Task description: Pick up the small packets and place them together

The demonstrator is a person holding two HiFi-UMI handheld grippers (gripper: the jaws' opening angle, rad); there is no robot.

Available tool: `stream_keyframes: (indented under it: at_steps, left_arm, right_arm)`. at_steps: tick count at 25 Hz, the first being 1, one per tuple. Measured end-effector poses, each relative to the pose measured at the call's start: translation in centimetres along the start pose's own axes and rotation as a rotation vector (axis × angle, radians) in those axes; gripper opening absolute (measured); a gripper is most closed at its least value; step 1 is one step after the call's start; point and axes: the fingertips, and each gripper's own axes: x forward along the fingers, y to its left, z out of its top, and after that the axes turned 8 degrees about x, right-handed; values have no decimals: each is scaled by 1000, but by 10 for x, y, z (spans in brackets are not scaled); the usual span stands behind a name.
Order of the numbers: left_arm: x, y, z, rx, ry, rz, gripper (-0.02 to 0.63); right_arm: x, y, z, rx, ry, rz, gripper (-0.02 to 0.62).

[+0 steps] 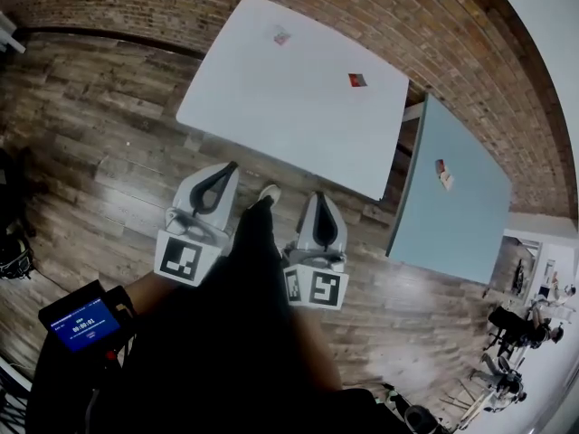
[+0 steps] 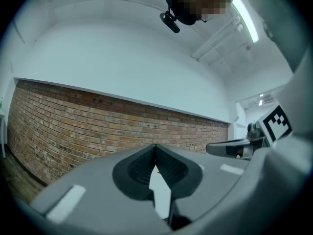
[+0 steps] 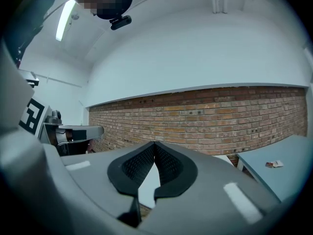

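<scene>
Both tools are clenched on nothing. The left gripper (image 1: 230, 166) and the right gripper (image 1: 322, 197) are held side by side over the floor, jaws pressed tip to tip, and each gripper view shows only a sliver of tabletop below the closed tips.

Of the 3 packets, 2 lie on the white table (image 1: 271, 125), at 12 o'clock from the grippers. The pale packet (image 1: 281, 35) is near its far edge, towards 11 o'clock. The red packet (image 1: 357, 80) is well apart from it, towards 1 o'clock. The 3rd packet (image 1: 443, 174) lies alone on the blue table (image 1: 461, 233), out at 2 o'clock.

Between the grippers a black trouser leg (image 1: 249, 269) runs forward to a pale shoe (image 1: 269, 193), which nearly reaches the white table's near edge. A gap with a table leg showing in it separates the 2 tables. At 7 o'clock a small black device (image 1: 81, 322) shows a lit blue screen.

Both tabletops are flat, matt and square-cornered. The floor (image 1: 99, 152) is worn wood planking, grey-brown and streaky. The wall (image 1: 434, 34) behind the tables is rough red-brown brick with pale mortar, and plain white above that. The gripper shells are smooth grey plastic, and the jaw pads are black with a fine dimpled grip.
</scene>
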Motion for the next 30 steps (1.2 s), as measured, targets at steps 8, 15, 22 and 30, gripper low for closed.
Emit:
stream_keyframes:
  at_steps: [8,15,22,30]
  left_arm:
    - [98,5,-16,14,48,65,0]
    - [188,5,-19,22,54,152,2]
    - [232,15,-28,7,89,182,1]
    - [275,27,-22,39,74,121,2]
  right_arm:
    - [85,-76,10,32,12,61,3]
    - [153,-141,33,11,26,139,3]
    - [199,-192,38,4,47,118,3]
    - [226,-197,36,11,75,68,3]
